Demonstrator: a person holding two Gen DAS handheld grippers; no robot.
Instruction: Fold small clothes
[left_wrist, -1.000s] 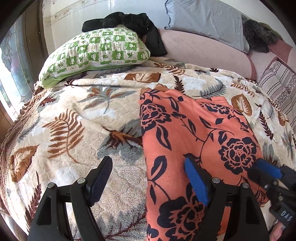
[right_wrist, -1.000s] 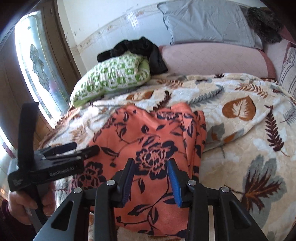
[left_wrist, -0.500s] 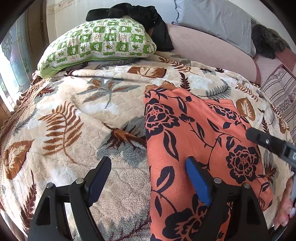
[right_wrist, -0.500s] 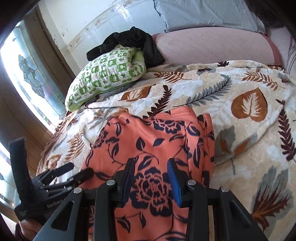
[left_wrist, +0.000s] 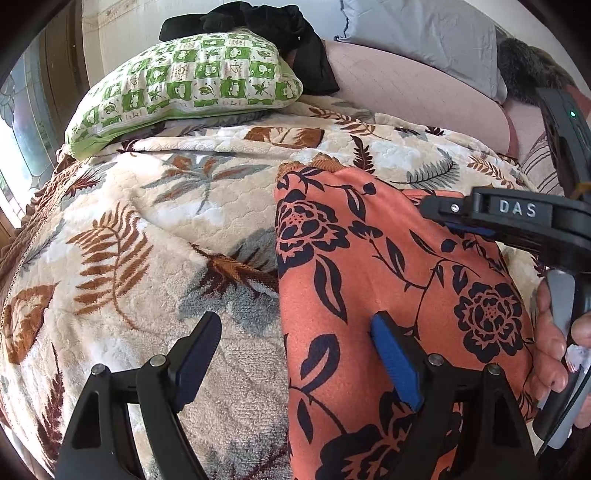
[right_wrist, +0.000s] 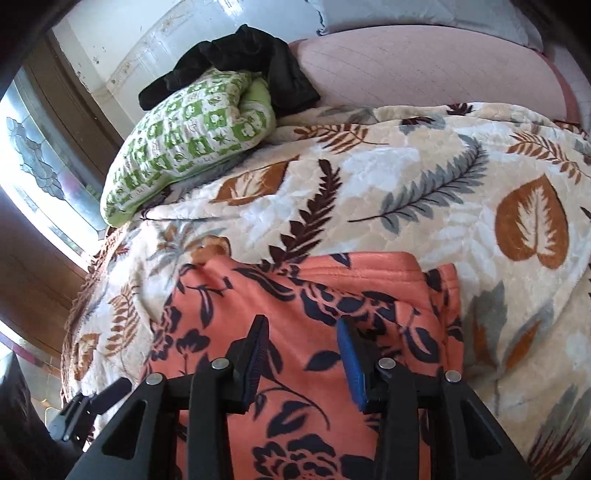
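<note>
An orange garment with dark navy flowers (left_wrist: 369, 280) lies flat on the leaf-print blanket (left_wrist: 147, 229), folded lengthwise, its far edge towards the pillows. My left gripper (left_wrist: 295, 354) is open wide and empty, straddling the garment's left edge low over it. My right gripper (right_wrist: 303, 354) is open and empty, hovering over the garment (right_wrist: 314, 295) near its far end. The right gripper also shows from the side in the left wrist view (left_wrist: 458, 218), over the garment's right part.
A green checked pillow (left_wrist: 184, 88) with a black garment (left_wrist: 266, 29) on it lies at the head of the bed. A pink headboard cushion (right_wrist: 424, 70) and a grey pillow (left_wrist: 424, 33) stand behind. A window (right_wrist: 40, 162) is at the left.
Both grippers have moved forward along the garment towards its far end. The right gripper now reaches further over the cloth. The garment has not moved.
</note>
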